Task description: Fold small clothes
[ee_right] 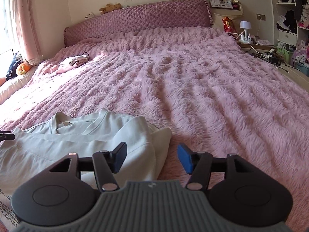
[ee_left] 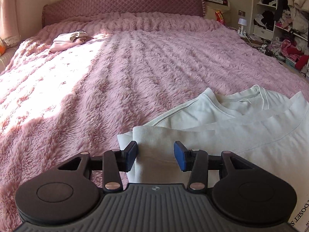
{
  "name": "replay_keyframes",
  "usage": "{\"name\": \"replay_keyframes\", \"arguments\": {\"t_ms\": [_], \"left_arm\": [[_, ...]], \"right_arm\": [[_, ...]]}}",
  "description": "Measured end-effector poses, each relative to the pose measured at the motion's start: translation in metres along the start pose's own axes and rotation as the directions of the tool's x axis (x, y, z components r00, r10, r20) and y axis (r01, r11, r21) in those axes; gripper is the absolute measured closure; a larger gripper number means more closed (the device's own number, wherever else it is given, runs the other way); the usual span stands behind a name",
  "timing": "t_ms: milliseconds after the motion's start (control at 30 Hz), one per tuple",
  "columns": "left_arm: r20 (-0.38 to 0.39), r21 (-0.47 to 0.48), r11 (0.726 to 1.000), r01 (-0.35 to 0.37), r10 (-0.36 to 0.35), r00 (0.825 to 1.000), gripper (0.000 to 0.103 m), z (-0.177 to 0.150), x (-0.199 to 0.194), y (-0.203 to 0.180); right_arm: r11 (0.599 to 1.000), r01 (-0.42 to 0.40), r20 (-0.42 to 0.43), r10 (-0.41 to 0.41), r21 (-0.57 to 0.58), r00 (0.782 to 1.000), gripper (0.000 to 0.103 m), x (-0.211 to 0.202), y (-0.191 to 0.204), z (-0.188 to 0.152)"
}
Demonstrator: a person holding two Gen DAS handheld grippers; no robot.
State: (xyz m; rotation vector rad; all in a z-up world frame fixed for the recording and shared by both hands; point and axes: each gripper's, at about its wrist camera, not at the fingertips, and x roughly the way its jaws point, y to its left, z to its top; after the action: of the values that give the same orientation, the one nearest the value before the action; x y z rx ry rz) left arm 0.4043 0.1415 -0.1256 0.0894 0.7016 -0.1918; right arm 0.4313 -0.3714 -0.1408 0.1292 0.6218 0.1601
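Observation:
A pale mint-white small shirt [ee_left: 241, 135] lies partly folded on the pink fluffy blanket [ee_left: 115, 77], its hem turned up over the collar. My left gripper [ee_left: 156, 155] is open, its blue pads either side of the shirt's left folded edge. In the right wrist view the same shirt [ee_right: 67, 141] lies at the lower left. My right gripper [ee_right: 152, 159] is open over the shirt's right edge, with the left pad above the cloth and the right pad over the blanket. Neither holds anything.
A folded stack of pale pink clothes [ee_left: 69, 39] lies far left near the quilted headboard [ee_left: 123, 3]. A nightstand with a lamp [ee_right: 245, 29] and cables stands at the right. Cluttered shelves [ee_left: 285, 19] line the right wall. A curtain [ee_right: 23, 19] hangs left.

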Motion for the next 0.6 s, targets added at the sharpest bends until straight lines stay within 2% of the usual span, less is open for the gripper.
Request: {"name": "replay_keyframes", "arguments": {"t_ms": [167,267,300,333,367,433,467,500,533,567,600], "left_arm": [[-0.026,-0.030,0.999,-0.018,0.018,1.000,0.049,0.003,0.011,0.003],[-0.033,-0.060,0.998,0.015,-0.017,0.999,0.049,0.006,0.015,0.003],[-0.035,-0.067,0.997,0.028,-0.031,0.999,0.054,0.006,0.016,0.003],[-0.038,-0.063,0.998,0.030,-0.032,0.999,0.073,0.006,0.016,0.002],[-0.044,-0.045,0.999,0.018,-0.020,0.999,0.098,0.007,0.017,0.001],[-0.017,-0.028,1.000,0.013,-0.013,1.000,0.098,0.007,0.012,-0.001],[0.012,-0.026,1.000,0.005,-0.005,1.000,0.098,0.007,0.007,-0.002],[0.038,-0.033,0.999,0.002,-0.001,0.999,0.098,0.007,0.002,-0.001],[0.067,-0.052,0.999,0.007,-0.003,0.998,0.098,0.007,-0.003,0.000],[0.107,-0.092,0.996,0.008,0.002,0.994,0.099,0.009,-0.010,0.004],[0.128,-0.122,0.992,0.007,0.009,0.992,0.099,0.009,-0.013,0.008]], "right_arm": [[0.999,-0.033,0.010,0.033,-0.026,0.999,0.043,0.019,0.001,0.005],[0.998,-0.043,0.013,0.043,-0.052,0.999,0.043,0.031,0.006,0.010],[0.997,-0.053,0.013,0.054,-0.056,0.998,0.043,0.035,0.007,0.012],[0.996,-0.065,0.015,0.066,-0.060,0.998,0.043,0.038,0.009,0.014],[0.995,-0.073,0.016,0.074,-0.063,0.997,0.043,0.040,0.012,0.015],[0.993,-0.087,0.003,0.088,-0.077,0.996,0.043,0.047,0.018,0.017],[0.993,-0.081,-0.010,0.080,-0.089,0.997,0.047,0.051,0.022,0.018],[0.992,-0.076,-0.027,0.074,-0.102,0.997,0.076,0.055,0.027,0.018],[0.992,-0.069,-0.039,0.065,-0.110,0.997,0.095,0.058,0.030,0.019],[0.992,-0.065,-0.035,0.062,-0.109,0.998,0.100,0.059,0.031,0.020],[0.993,-0.058,-0.013,0.057,-0.105,0.998,0.100,0.057,0.031,0.020]]}}
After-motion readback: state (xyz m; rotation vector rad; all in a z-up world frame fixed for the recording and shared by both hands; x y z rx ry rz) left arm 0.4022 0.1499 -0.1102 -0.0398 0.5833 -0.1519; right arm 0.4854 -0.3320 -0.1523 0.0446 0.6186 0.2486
